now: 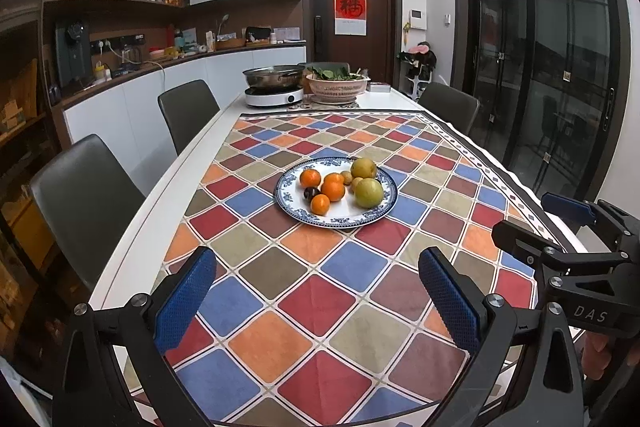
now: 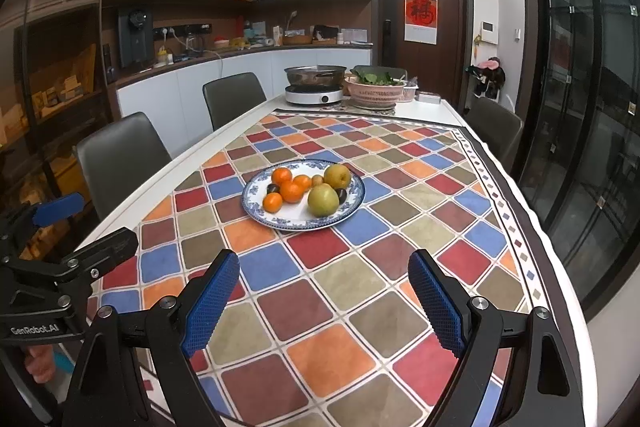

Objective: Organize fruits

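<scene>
A blue-and-white plate (image 1: pixel 288 211) (image 2: pixel 256 211) sits mid-table on the checked cloth. It holds several oranges (image 1: pixel 333 191) (image 2: pixel 291 191), two yellow-green pears (image 1: pixel 369 192) (image 2: pixel 323 200), dark plums (image 1: pixel 311 193) (image 2: pixel 341 195) and small brown fruits (image 1: pixel 346 177) (image 2: pixel 317 180). My left gripper (image 1: pixel 316 301) is open and empty above the near cloth, well short of the plate. My right gripper (image 2: pixel 323 301) is open and empty, also short of the plate. Each gripper shows at the edge of the other's view, the right in the left wrist view (image 1: pixel 568 227), the left in the right wrist view (image 2: pixel 80 227).
At the far end stand an induction cooker with a steel pot (image 1: pixel 274 83) (image 2: pixel 315 83) and a pink colander of greens (image 1: pixel 337 87) (image 2: pixel 375 89). Grey chairs (image 1: pixel 86 183) (image 2: pixel 120 151) line the left side, one (image 1: pixel 450 103) the right. Glass doors (image 1: pixel 560 67) stand to the right.
</scene>
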Motion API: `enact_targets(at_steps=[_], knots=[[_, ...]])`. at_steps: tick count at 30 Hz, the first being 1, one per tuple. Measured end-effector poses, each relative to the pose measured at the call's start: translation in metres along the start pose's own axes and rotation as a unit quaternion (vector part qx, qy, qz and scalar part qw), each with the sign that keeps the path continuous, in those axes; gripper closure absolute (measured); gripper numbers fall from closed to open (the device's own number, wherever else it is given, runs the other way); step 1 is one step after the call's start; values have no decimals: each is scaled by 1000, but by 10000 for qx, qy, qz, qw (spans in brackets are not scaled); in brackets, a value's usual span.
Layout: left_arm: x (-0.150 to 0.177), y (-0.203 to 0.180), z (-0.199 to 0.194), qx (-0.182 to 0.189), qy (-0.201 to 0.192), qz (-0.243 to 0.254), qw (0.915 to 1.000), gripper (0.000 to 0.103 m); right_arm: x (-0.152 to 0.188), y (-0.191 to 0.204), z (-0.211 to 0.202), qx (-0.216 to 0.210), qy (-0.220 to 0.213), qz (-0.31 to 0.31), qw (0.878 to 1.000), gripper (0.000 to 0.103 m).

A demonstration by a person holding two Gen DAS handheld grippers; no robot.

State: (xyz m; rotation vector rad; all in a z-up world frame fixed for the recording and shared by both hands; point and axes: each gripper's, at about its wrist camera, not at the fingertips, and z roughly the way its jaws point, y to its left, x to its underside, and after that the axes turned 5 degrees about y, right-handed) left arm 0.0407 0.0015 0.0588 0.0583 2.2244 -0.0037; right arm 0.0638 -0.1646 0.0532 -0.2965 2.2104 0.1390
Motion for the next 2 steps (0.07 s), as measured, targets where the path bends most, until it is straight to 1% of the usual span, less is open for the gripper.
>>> enact_targets(at_steps=[2], knots=[[0, 0, 0, 1, 17, 1, 10000, 0, 1, 1, 0, -2, 6, 5, 10000, 16]])
